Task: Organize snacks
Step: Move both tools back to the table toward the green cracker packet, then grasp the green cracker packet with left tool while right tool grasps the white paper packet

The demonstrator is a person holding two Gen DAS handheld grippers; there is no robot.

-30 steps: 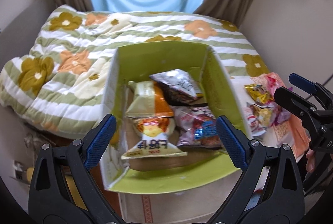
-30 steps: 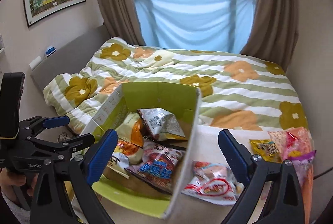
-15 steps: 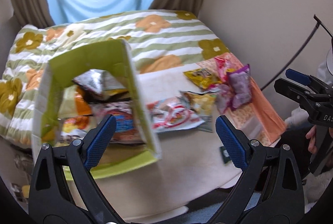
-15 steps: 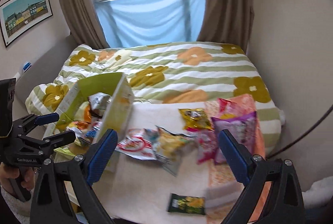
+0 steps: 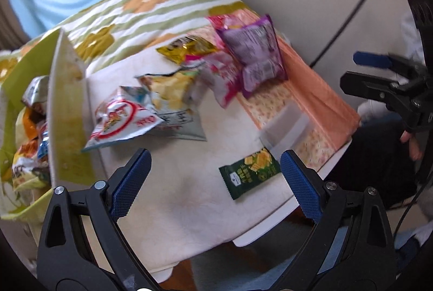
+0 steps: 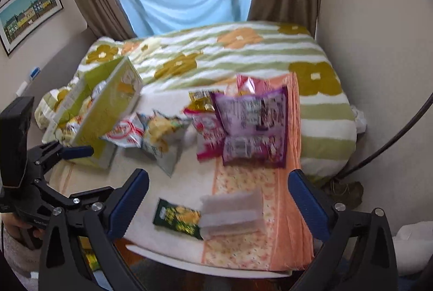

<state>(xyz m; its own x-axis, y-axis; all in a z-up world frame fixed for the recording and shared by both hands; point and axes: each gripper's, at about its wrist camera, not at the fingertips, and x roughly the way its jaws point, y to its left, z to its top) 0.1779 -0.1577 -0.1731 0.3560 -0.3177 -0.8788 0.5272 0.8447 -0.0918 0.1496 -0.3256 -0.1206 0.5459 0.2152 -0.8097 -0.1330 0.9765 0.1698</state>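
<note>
Both grippers, left (image 5: 213, 180) and right (image 6: 219, 199), hang with jaws apart over scattered snacks (image 5: 173, 90).

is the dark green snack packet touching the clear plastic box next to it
Touching. In the right wrist view the clear plastic box overlaps the right end of the dark green packet with no gap; the left wrist view shows them meeting corner to corner.

Little print can be read with certainty. On the body of the left gripper (image 6: 40, 177), at the left edge of the right wrist view, small white letters begin "Gen"; the rest is cut off. The snack packs on the table (image 5: 189, 199) carry printing, yet blur leaves every word and brand illegible in both views.
</note>
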